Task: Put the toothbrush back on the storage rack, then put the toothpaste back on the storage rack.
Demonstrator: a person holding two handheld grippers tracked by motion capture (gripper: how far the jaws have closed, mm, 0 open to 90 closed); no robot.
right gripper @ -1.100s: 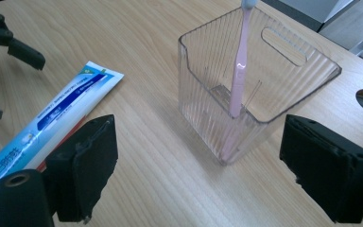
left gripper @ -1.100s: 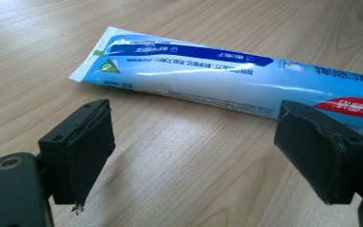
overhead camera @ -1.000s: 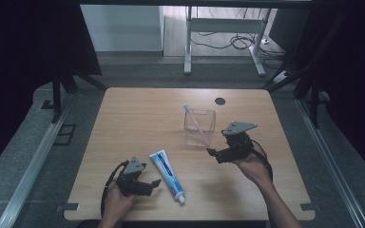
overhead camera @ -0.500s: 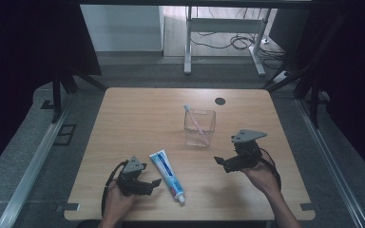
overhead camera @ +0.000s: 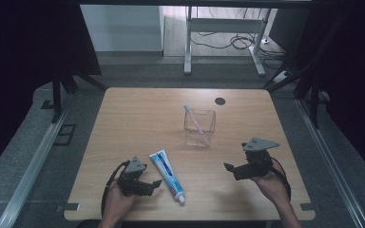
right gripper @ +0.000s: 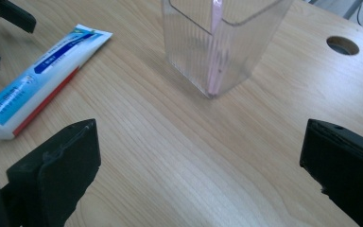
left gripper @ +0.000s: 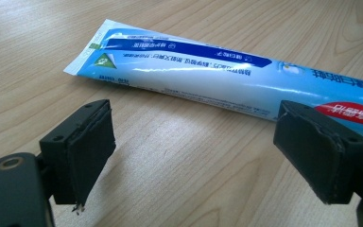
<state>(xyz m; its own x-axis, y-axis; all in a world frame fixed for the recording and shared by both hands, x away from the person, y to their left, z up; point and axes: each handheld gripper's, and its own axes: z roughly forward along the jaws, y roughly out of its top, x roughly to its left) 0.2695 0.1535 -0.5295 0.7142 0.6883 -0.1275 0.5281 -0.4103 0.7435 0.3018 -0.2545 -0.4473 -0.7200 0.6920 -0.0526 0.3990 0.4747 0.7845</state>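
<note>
A blue and white toothpaste tube (overhead camera: 166, 173) lies flat on the wooden table (overhead camera: 138, 118), white cap toward the near edge. My left gripper (overhead camera: 151, 186) rests just left of it, open, with the tube (left gripper: 217, 80) lying just beyond its empty jaws (left gripper: 203, 156). A clear plastic cup (overhead camera: 199, 127) stands mid-table with a pink toothbrush (overhead camera: 193, 121) leaning inside. My right gripper (overhead camera: 233, 171) is held near the front right, open and empty (right gripper: 194, 175), facing the cup (right gripper: 222, 42) and toothbrush (right gripper: 214, 52). The tube (right gripper: 38, 80) lies to its left.
A round cable hole (overhead camera: 220, 101) sits at the table's far side, right of centre. Bare wood stretches between the cup and both grippers. Dark curtains flank the table, and a desk frame with cables stands on the floor behind.
My right gripper has drawn back from beside the cup toward the near right of the table. The left gripper, tube and cup have stayed put.
</note>
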